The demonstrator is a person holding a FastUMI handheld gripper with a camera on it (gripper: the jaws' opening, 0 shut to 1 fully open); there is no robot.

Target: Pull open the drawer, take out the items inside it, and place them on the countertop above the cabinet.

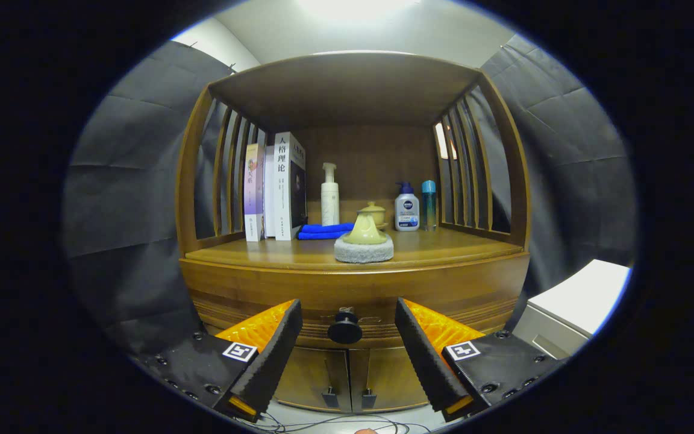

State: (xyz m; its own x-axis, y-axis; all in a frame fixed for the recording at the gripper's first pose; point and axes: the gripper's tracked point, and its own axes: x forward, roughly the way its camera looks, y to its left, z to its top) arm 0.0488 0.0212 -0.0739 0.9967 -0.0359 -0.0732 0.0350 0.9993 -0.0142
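Gripper (347, 328) level, aimed straight at the cabinet front, fingers spread wide with nothing between the pads. One round dark knob (345, 328) sits centred in the gap between the fingertips, just ahead of them, not touched by either. Knob is on the drawer (353, 295), which is shut, flush with the cabinet face; its long axis runs side to side, front face toward the gripper, knob stem pointing at the camera. Contents not visible. Below the drawer: two cabinet doors (347, 377), closed, each with a small handle at the centre seam. Thin cables on the floor under them. Above the drawer, the countertop (443, 247): one grey round pad (364, 250) near the front edge, a pale yellow-green lid-like piece (364, 230) on top of it. Behind that, one small jar (373, 212) of the same colour, and one folded blue cloth (325, 231). Back row: three upright books (275, 187) at the left, one white pump bottle (329, 194), one shorter pump bottle with blue cap (406, 208), one slim teal bottle (429, 204) just beside it. Slatted side rails both sides, shelf roof above. White box (576, 301) off to the right of the cabinet.
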